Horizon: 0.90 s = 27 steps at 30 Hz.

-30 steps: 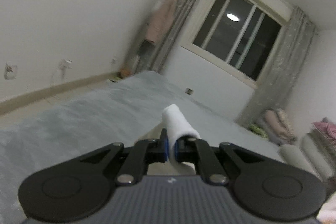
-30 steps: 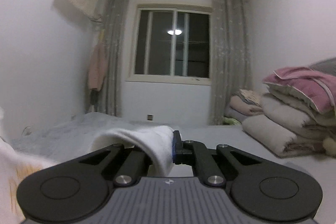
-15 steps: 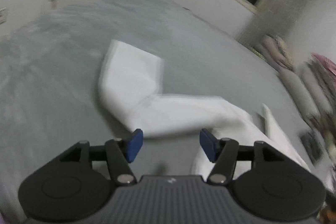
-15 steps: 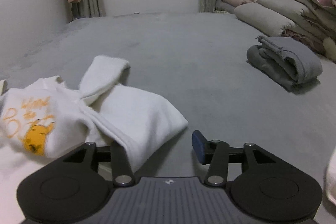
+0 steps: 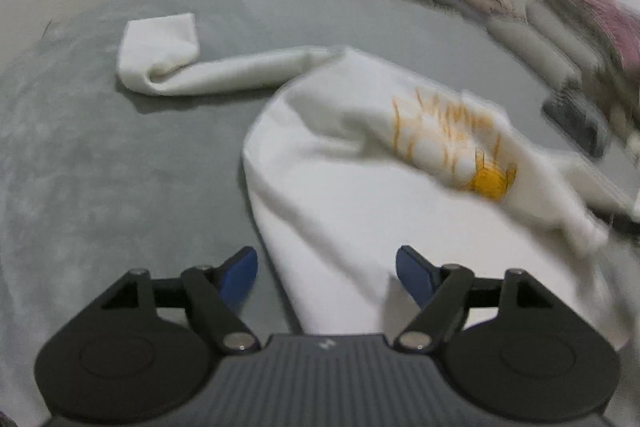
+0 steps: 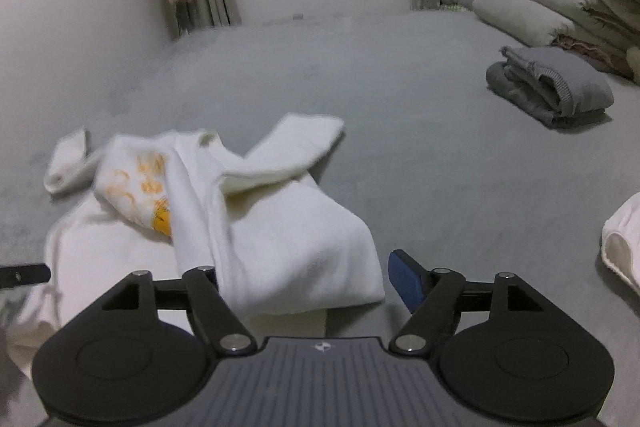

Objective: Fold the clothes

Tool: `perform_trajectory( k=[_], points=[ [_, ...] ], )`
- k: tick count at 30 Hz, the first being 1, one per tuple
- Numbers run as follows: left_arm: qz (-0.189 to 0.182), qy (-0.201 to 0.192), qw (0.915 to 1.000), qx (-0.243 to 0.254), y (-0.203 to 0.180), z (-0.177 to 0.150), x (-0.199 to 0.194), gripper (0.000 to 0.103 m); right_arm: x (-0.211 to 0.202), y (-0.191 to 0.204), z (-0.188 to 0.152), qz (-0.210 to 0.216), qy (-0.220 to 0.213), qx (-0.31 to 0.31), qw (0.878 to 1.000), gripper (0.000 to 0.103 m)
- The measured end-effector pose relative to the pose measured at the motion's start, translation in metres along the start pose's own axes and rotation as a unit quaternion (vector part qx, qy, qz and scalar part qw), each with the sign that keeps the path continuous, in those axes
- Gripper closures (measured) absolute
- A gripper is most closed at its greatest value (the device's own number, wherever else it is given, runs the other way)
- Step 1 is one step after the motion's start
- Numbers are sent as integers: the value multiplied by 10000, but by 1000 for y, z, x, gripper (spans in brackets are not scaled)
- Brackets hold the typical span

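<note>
1. Left wrist view: the left tongs (image 5: 326,273) stand released, gripping nothing, above the white sweatshirt (image 5: 360,195), which lies rumpled on the grey bed (image 5: 100,155), one sleeve (image 5: 224,71) flung outward.
2. Right wrist view: the right tongs (image 6: 304,277) have just been opening; sweatshirt cloth lies between the jaws, unpinched.
3. The garment looks dropped for spreading; next, each sleeve needs smoothing flat.

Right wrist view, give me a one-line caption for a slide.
Open right gripper over a crumpled white sweatshirt on the grey bed, a folded grey garment lying off to the right.
</note>
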<state>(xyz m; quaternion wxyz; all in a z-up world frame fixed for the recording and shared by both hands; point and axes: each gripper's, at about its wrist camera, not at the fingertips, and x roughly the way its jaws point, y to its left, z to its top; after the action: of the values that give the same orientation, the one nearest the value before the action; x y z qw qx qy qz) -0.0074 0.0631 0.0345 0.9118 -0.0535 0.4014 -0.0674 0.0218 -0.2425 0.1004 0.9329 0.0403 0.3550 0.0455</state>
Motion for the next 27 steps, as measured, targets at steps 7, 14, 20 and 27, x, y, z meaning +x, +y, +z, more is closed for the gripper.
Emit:
perform_trajectory(
  k=[7,14,20,27],
  points=[
    [-239,4,9986,-473,20,-2,-4,93,29,12,52,-267,157,-1086,9936,97],
    [-634,97,9916,-1123,50,-2,-1,95,6,23,164,-615,-1869,-732,9777,99],
    [-660,106,9914,-1125,49,-3,0,95,79,11,168,-1665,-577,-457,9833,19],
    [-710,125,9905,-1170,51,-2,2,95,65,-73,112,1144,-659,2574,9573,19]
  ],
)
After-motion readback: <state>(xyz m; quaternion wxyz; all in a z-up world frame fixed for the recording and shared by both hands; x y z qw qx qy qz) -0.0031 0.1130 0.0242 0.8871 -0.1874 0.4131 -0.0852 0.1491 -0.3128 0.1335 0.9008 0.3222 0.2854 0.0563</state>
